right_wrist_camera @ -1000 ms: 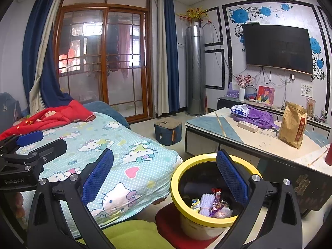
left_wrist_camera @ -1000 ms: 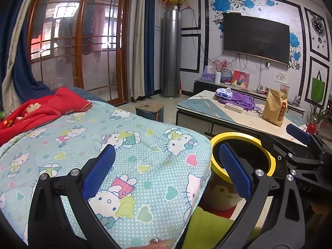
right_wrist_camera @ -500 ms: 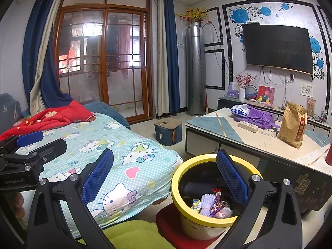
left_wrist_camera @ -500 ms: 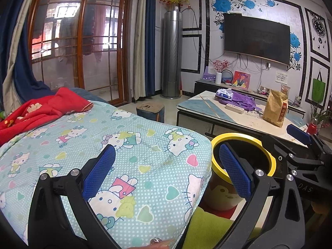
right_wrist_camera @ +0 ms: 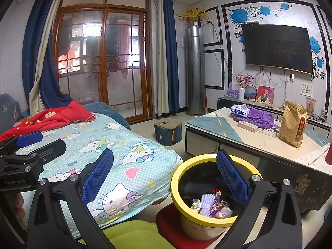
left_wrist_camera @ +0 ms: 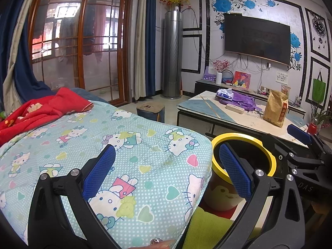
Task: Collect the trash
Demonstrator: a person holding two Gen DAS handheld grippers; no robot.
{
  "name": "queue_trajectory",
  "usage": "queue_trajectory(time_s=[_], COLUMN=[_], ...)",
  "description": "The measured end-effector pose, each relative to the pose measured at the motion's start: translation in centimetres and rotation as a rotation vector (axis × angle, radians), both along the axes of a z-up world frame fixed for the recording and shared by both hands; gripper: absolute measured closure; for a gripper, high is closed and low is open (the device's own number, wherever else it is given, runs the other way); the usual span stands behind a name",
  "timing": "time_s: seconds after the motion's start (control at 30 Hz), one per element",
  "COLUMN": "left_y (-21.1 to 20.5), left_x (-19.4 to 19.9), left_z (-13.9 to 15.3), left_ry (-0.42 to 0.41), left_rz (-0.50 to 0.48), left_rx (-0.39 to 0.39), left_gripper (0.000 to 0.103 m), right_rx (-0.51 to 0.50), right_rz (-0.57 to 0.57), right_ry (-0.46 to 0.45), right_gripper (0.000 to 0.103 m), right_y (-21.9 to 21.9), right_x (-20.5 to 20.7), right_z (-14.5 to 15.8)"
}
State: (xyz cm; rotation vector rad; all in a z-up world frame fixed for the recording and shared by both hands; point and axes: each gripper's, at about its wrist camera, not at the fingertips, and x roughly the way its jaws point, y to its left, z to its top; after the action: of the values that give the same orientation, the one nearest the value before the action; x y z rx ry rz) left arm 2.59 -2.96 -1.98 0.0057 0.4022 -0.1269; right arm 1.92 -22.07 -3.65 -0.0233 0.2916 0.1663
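Both tools are empty and held clear of any item. The left tool (left_wrist_camera: 166,172) hangs over the corner of the bed (left_wrist_camera: 128,145) with its fingers spread wide apart and nothing between them. The right tool (right_wrist_camera: 166,174) hangs just beside the bed's edge, partly above the bin (right_wrist_camera: 207,217), its fingers likewise spread wide and holding nothing. The bin stands on the floor between the bed and the near edge of the surface (right_wrist_camera: 259,143), and it already holds trash (right_wrist_camera: 211,206): wrappers and a pale purple brush-like piece lie at its bottom. The step in hand appears to be the search for the next piece, since neither tool carries anything. No loose trash can be made out on the bed cover. On the surface lie a tissue pack (right_wrist_camera: 239,110), a purple cloth (right_wrist_camera: 257,117), a white strip (right_wrist_camera: 248,126) and a brown paper bag (right_wrist_camera: 292,124); whether any of these counts as trash cannot be told. The next move likely calls for carrying one tool over to a chosen item, lining the fingers on either side, and shutting them on it.
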Motion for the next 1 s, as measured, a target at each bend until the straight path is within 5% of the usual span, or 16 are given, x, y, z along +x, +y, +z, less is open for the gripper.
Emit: queue_trajectory(time_s=[1.0], left_y=[0.14], left_x=[0.02], left_z=[-0.14], left_ry=[0.009], left_rz=[0.006], left_rx=[0.002], left_gripper=[0.011], right_rx=[0.002], right_rz=[0.002], right_ry=[0.000], right_gripper=[0.006], right_y=[-0.06], right_x=[0.04], right_z=[0.02])
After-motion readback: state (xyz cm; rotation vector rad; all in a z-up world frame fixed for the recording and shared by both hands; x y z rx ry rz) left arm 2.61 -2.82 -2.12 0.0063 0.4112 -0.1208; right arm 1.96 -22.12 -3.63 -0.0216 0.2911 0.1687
